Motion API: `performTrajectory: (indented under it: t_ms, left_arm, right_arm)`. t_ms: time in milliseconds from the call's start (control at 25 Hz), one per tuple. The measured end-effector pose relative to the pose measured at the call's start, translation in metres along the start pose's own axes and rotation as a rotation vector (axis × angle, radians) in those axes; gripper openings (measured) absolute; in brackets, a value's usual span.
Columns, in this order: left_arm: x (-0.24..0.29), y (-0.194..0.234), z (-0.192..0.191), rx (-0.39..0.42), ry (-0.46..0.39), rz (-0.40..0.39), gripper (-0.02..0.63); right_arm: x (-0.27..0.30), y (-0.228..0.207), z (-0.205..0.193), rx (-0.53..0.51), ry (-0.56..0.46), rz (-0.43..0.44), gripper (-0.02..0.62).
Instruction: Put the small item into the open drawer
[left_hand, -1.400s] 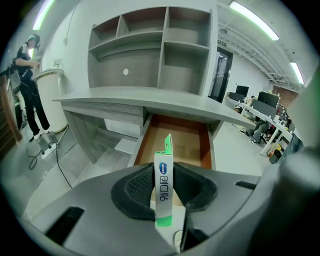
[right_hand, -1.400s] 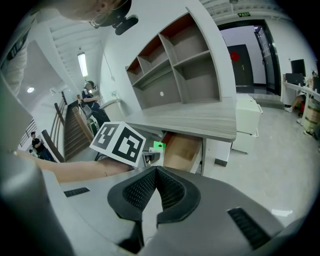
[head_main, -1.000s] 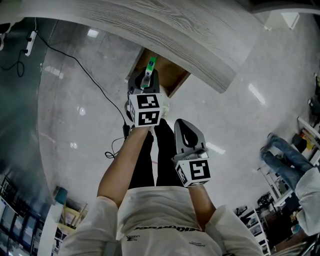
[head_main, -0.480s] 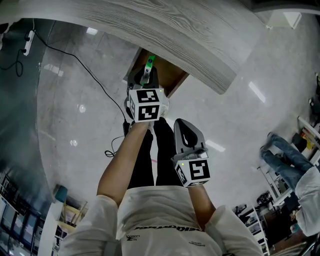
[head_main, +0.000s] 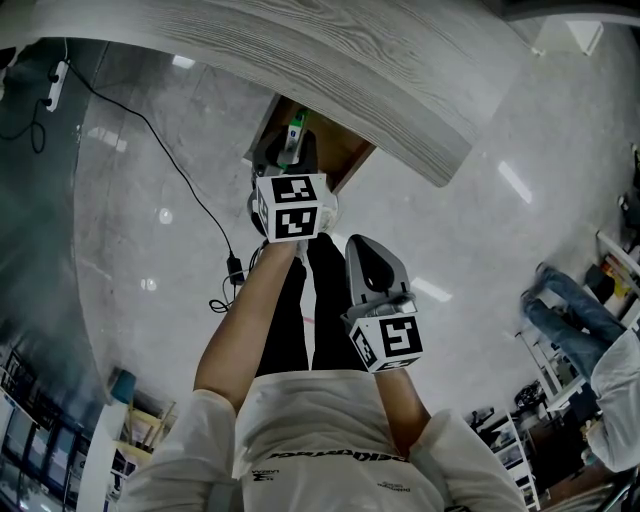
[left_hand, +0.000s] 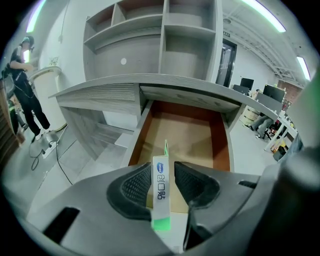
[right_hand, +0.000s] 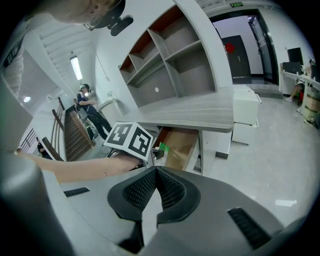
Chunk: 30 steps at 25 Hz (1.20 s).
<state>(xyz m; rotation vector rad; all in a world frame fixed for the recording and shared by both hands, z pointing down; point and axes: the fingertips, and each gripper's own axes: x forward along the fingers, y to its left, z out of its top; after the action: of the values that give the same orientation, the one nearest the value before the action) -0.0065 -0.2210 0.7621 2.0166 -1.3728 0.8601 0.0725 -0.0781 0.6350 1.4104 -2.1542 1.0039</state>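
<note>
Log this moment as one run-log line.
left gripper: jaws opening, small box between them, over open drawer | right gripper: shut, empty

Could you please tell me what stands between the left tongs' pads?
A slim white-and-green box, seen in the left gripper view; the left tongs are opening.

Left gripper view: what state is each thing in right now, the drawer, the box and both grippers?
drawer: pulled open under the desk.
small box: lying along the left jaws, between them, with a gap at one pad; not yet in the drawer.
left gripper: jaws opening, box between them.
right gripper: jaws together, holding nothing.
</note>
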Motion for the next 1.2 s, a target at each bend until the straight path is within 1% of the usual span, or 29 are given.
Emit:
performTrajectory:
  t_ms: [240,520,680,840,960,1200]
  left_arm:
    - [-0.007,0.000,0.004,0.000,-0.005,0.006,0.155]
    - [-0.023,-0.004,0.012,0.005,-0.022,0.000,0.147]
    - [-0.038,-0.010,0.021,-0.001,-0.044,-0.010,0.135]
    - [-0.057,-0.011,0.023,0.001,-0.055,-0.021,0.130]
    - [-0.074,-0.011,0.025,-0.001,-0.065,-0.027,0.115]
    - [-0.108,-0.013,0.051,0.010,-0.097,-0.046,0.081]
  right_arm:
    - [-0.003,-0.002,-0.002,0.039,-0.004,-0.001,0.032]
    - [-0.011,0.002,0.002,0.035,-0.033,-0.006,0.032]
    - [-0.017,0.004,0.005,0.041,-0.056,-0.019,0.032]
    - [-0.024,0.012,0.009,0.036,-0.079,-0.023,0.032]
    - [-0.033,0.021,0.016,0.026,-0.092,-0.022,0.032]
    - [-0.043,0.034,0.042,0.003,-0.132,-0.023,0.032]
